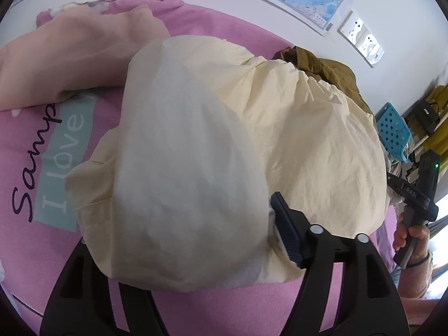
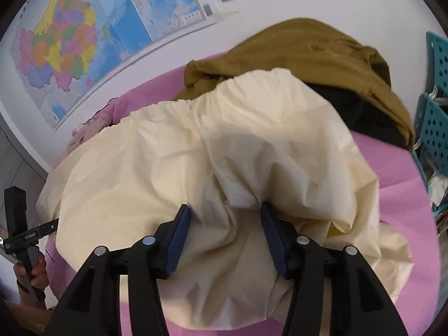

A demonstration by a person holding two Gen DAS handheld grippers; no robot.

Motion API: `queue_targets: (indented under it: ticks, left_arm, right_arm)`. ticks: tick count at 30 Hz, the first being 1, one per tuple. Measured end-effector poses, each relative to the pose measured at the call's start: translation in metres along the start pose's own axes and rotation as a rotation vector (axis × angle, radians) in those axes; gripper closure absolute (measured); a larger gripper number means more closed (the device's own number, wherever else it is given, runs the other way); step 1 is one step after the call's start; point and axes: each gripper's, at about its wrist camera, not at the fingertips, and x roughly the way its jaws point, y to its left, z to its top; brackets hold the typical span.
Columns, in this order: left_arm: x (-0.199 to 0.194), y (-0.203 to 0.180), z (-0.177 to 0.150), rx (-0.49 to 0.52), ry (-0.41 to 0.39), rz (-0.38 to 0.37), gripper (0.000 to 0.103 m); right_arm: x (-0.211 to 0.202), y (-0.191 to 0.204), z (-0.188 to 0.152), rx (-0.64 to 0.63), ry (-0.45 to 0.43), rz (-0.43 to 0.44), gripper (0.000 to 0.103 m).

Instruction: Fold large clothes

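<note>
One cream garment lies bunched on the pink sheet of the bed, its gathered edge toward the wall. A fold of it drapes over the left gripper, hiding one finger, so whether those fingers are together or apart cannot be told. The right gripper has its blue-padded fingers spread apart with cream cloth lying between them. Beyond the garment sits an olive-brown garment, a pale pink garment to the left, and a map on the wall.
</note>
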Motion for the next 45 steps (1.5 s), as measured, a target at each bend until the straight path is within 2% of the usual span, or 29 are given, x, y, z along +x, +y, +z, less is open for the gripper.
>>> queue_targets:
  ticks: [2,4,7,10,17,21,22,25,27,29,31,32,34,36,37,38,40,41,43,45]
  left_arm:
    - [0.004,0.003,0.000,-0.010,0.013,-0.018,0.021]
    - [0.004,0.003,-0.001,-0.013,0.006,-0.031,0.020]
    - [0.004,0.002,-0.001,-0.003,0.007,-0.024,0.020]
    - [0.004,0.002,0.000,-0.004,0.009,-0.024,0.021]
    - [0.001,0.008,0.002,-0.040,0.015,-0.046,0.021]
    - [-0.005,0.015,0.003,-0.045,0.014,-0.022,0.020]
    - [-0.006,0.017,0.003,-0.048,0.016,-0.006,0.016]
    - [-0.019,0.019,0.003,-0.040,0.002,0.037,0.014]
    - [-0.036,0.011,0.005,-0.006,-0.037,0.092,0.018]
    - [-0.058,-0.004,0.006,0.066,-0.105,0.191,0.021]
    - [-0.087,-0.017,0.010,0.135,-0.237,0.324,0.022]
    - [-0.097,-0.019,0.013,0.147,-0.272,0.332,0.020]
    - [-0.108,-0.023,0.020,0.183,-0.292,0.231,0.015]
    - [-0.103,-0.028,0.027,0.204,-0.280,0.189,0.016]
    - [-0.094,-0.032,0.031,0.231,-0.248,0.154,0.016]
    - [-0.079,-0.036,0.036,0.248,-0.211,0.125,0.017]
    - [-0.053,-0.040,0.042,0.259,-0.140,0.102,0.020]
    - [-0.040,-0.040,0.045,0.257,-0.113,0.101,0.027]
    - [-0.024,-0.040,0.052,0.251,-0.090,0.112,0.028]
    - [-0.017,-0.039,0.060,0.241,-0.089,0.108,0.028]
  right_arm:
    - [0.000,0.002,0.001,0.003,0.004,0.000,0.048]
    - [-0.005,0.002,-0.001,0.018,0.010,0.027,0.043]
    - [-0.024,-0.003,-0.003,0.065,-0.009,0.073,0.036]
    - [-0.048,-0.006,-0.007,0.093,-0.047,0.105,0.036]
    - [-0.074,-0.022,-0.018,0.165,-0.091,0.123,0.032]
    - [-0.086,-0.029,-0.022,0.176,-0.119,0.126,0.032]
    - [-0.086,-0.026,-0.021,0.167,-0.122,0.129,0.031]
    - [-0.078,-0.003,-0.012,0.085,-0.106,0.136,0.031]
    - [-0.069,0.020,-0.005,-0.006,-0.093,0.113,0.031]
    - [-0.055,0.048,0.004,-0.111,-0.082,0.103,0.031]
    - [-0.037,0.070,0.013,-0.194,-0.072,0.043,0.028]
    - [-0.030,0.077,0.016,-0.221,-0.068,0.017,0.027]
    - [-0.009,0.088,0.024,-0.259,-0.042,-0.008,0.027]
    - [0.013,0.093,0.034,-0.268,-0.012,-0.009,0.040]
    - [0.022,0.095,0.038,-0.276,0.009,-0.008,0.066]
    - [0.028,0.097,0.042,-0.282,0.022,-0.003,0.088]
    - [0.032,0.101,0.052,-0.287,0.016,0.004,0.100]
    - [0.029,0.103,0.056,-0.291,-0.005,-0.003,0.102]
    - [0.022,0.112,0.068,-0.322,-0.070,-0.050,0.102]
    - [0.028,0.114,0.076,-0.319,-0.071,-0.055,0.102]
